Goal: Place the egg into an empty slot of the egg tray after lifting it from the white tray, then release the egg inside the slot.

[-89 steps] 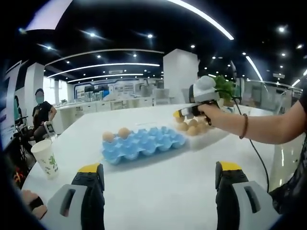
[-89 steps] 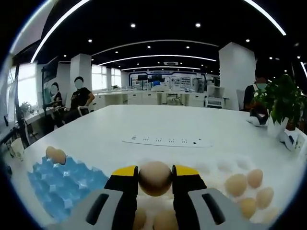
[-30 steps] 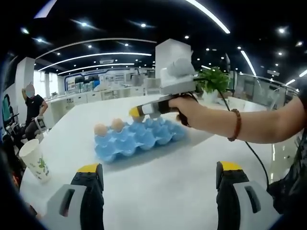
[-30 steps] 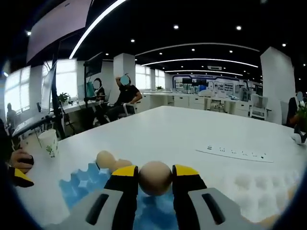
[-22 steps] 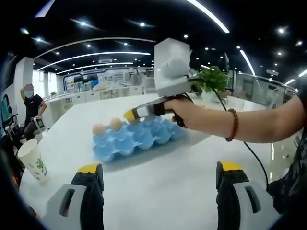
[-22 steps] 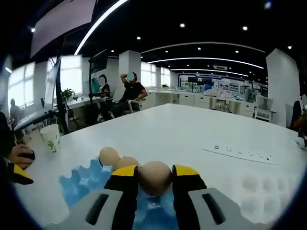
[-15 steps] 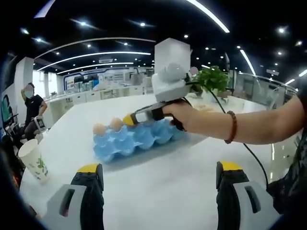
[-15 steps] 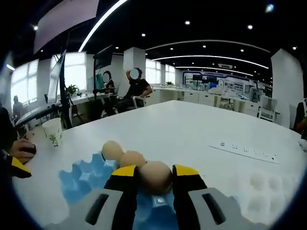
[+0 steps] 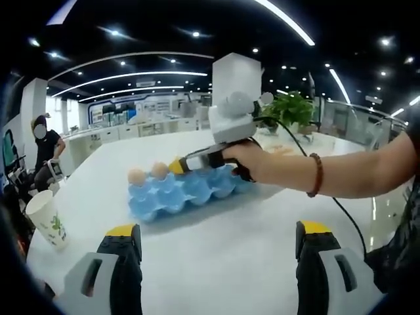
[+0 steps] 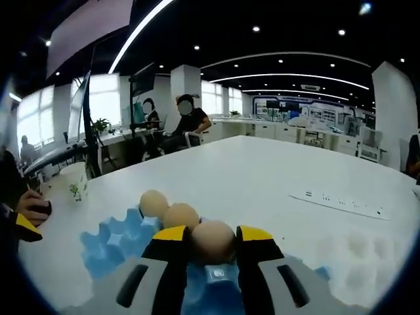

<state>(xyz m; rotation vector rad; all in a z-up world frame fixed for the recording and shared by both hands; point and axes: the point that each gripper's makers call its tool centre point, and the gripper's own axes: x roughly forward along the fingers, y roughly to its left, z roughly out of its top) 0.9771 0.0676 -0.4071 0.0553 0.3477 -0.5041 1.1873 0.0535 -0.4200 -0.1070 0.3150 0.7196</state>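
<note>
A blue egg tray [image 9: 190, 191] lies on the white table with two brown eggs [image 9: 147, 174] at its far left end. My right gripper [image 9: 177, 166], held by a hand, reaches over that end. In the right gripper view it [image 10: 212, 248] is shut on a brown egg [image 10: 212, 239], low over the blue tray [image 10: 108, 241] and just beside the two seated eggs [image 10: 168, 210]. The white tray [image 10: 357, 259] shows at the right. My left gripper [image 9: 218, 262] hovers over bare table in front of the blue tray, open and holding nothing.
A paper cup [image 9: 44, 220] stands near the table's left edge. A white power strip [image 10: 344, 202] lies farther across the table. A potted plant [image 9: 290, 108] sits at the far end. People sit at desks [image 10: 187, 125] beyond the table.
The right gripper carried the egg from over the white tray leftward across the blue tray and lowered it beside the two seated eggs. The left gripper stayed open and nearly still.
</note>
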